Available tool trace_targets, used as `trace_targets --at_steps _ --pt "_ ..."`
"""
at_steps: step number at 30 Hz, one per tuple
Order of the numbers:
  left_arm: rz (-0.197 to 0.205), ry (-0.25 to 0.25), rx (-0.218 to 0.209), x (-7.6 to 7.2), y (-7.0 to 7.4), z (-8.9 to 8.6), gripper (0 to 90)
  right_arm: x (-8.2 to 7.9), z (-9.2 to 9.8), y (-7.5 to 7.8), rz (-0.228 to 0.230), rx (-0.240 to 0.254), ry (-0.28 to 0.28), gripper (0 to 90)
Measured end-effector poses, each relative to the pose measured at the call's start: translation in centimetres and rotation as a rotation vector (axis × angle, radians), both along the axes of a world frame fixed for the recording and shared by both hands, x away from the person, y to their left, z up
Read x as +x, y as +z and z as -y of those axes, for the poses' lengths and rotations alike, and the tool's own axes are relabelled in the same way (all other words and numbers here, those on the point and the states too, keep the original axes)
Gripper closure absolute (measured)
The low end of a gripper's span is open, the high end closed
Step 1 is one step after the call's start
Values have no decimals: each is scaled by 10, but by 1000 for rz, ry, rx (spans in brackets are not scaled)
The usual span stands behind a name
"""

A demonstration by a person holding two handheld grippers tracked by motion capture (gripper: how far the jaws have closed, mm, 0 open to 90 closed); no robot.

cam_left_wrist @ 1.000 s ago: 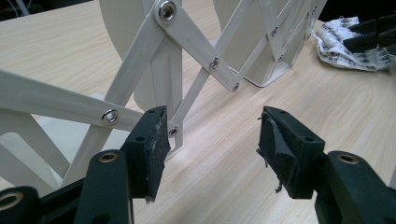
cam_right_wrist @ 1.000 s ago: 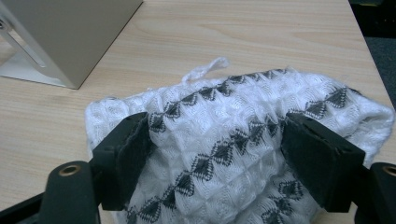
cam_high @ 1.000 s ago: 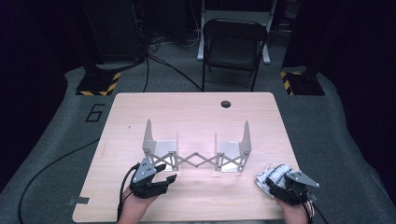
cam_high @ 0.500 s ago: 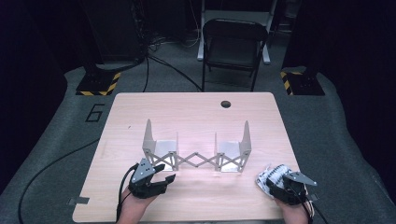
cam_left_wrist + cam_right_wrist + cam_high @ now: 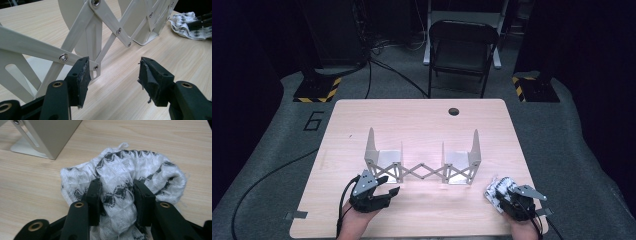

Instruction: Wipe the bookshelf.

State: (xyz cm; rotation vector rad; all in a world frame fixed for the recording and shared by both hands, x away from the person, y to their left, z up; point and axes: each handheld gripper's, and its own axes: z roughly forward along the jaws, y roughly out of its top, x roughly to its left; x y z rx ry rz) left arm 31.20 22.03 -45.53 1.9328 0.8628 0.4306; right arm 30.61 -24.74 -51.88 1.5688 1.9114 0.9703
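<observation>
**Right gripper closes on the patterned cloth**

Pale wood tabletop (image 5: pixel 422 120) fills the near ground, ringed by dark carpet. At its near right corner the right gripper (image 5: pixel 117 195) has just been closing its jaws, and in the right gripper view the pads now press a fold of the white cloth with black diamonds (image 5: pixel 125 175) between them. The cloth lies bunched just beside the right foot of the white folding rack (image 5: pixel 422 162), close to the table's right and near edges. A judgement: the grasp looks set, so lifting the cloth is likely the next step, and it should go up and inward, since there is little table to spare on that side.

At the near left, the left gripper (image 5: pixel 113 72) rests low with its jaws standing apart and nothing between them; one pad sits just beside a scissor bar of the rack, and whether it touches cannot be told.

Beyond the rack, the far half of the table lies bare save for a round cable hole (image 5: pixel 454 111), offering wide room. A folding chair (image 5: pixel 462 45) stands past the far edge.
</observation>
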Motion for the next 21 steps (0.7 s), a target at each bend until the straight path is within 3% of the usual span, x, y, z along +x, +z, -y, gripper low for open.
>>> trace_targets --at_steps 3,9,14,17,21 --pt "3 16 -17 -1 -1 1 417 0 -1 0 0 19 -4 636" --pt "-4 9 -11 -1 0 -2 416 -5 -2 4 12 -5 23 633" --pt "-4 15 -19 -1 -1 -1 416 -7 -1 7 25 24 67 638" --pt "-12 5 -12 -1 0 -1 416 -9 -4 6 36 2 97 642" --pt "-5 17 -19 -1 -1 0 416 -10 -7 7 40 68 111 676"
